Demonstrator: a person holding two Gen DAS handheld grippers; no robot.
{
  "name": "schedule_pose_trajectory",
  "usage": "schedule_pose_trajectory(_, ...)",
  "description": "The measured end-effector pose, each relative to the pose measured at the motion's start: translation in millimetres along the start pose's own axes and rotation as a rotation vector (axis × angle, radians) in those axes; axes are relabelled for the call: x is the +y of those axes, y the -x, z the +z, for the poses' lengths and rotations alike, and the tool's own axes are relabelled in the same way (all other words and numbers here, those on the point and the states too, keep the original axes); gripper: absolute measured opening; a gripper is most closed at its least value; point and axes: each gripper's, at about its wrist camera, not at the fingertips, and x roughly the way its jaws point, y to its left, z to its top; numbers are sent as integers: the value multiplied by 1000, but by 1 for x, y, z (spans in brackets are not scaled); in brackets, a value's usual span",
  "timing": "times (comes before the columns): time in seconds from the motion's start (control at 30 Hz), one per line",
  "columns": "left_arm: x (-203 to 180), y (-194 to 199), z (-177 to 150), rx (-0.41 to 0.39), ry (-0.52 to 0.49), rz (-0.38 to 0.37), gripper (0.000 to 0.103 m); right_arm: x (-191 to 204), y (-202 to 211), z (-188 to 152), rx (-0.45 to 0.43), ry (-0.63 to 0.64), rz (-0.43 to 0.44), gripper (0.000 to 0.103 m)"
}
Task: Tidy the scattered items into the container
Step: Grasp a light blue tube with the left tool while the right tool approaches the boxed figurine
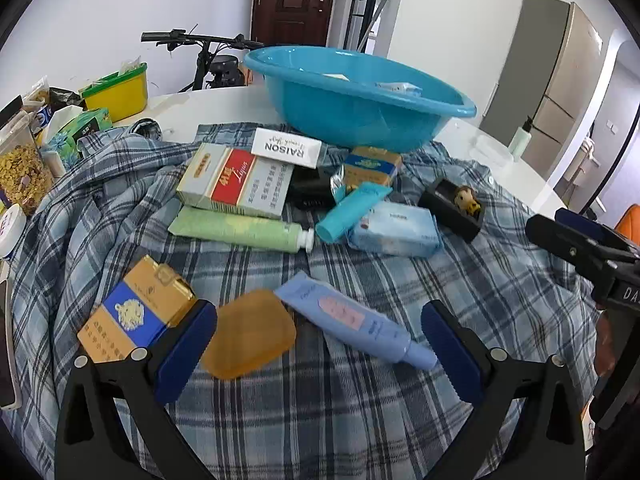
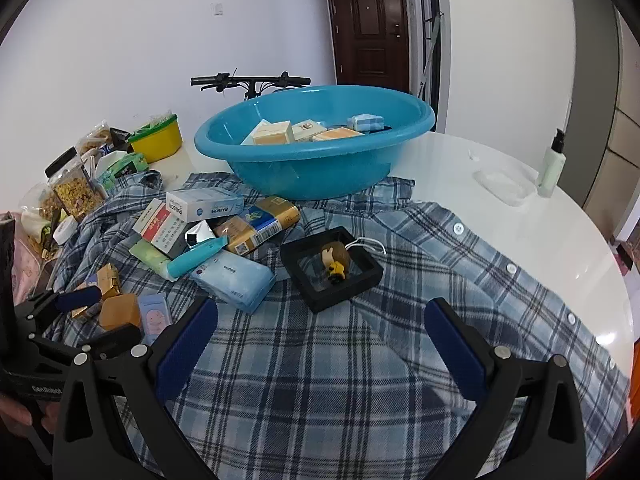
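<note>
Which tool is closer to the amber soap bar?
Left. The left tool straddles the translucent amber soap bar; the right tool hovers over bare plaid shirt, further right.

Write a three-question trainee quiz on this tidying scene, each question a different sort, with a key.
1. True or false: the blue basin already holds several small boxes.
2. Multiple choice: which item lies between the open jaws of the left gripper? A) the amber soap bar B) the white bottle C) the yellow tub
3. Fill in: the black frame with a small figure inside rests on the plaid ____.

Key: 1 true; 2 A; 3 shirt. The right gripper is open and holds nothing.
</note>
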Motion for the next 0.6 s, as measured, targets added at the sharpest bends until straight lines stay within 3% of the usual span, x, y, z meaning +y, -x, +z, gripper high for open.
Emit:
schedule_pose_trajectory(0.4, 5, -18, 32, -30, -14, -18, 103, -4, -19, 11, 38, 28, 13, 103)
schedule_pose_trajectory(0.47, 1, -22, 37, -22, -55, -50, 97, -5, -23, 11, 45, 33, 19, 103)
schedule_pose_trajectory(0.53, -2, -29, 42, -1, -94, -57, 80, -5, -25, 12, 52, 42, 22, 103)
schedule_pose_trajectory(0.6, -4, -35, 46, 14, -114, -63, 80, -6, -27, 12, 58, 50, 27, 103)
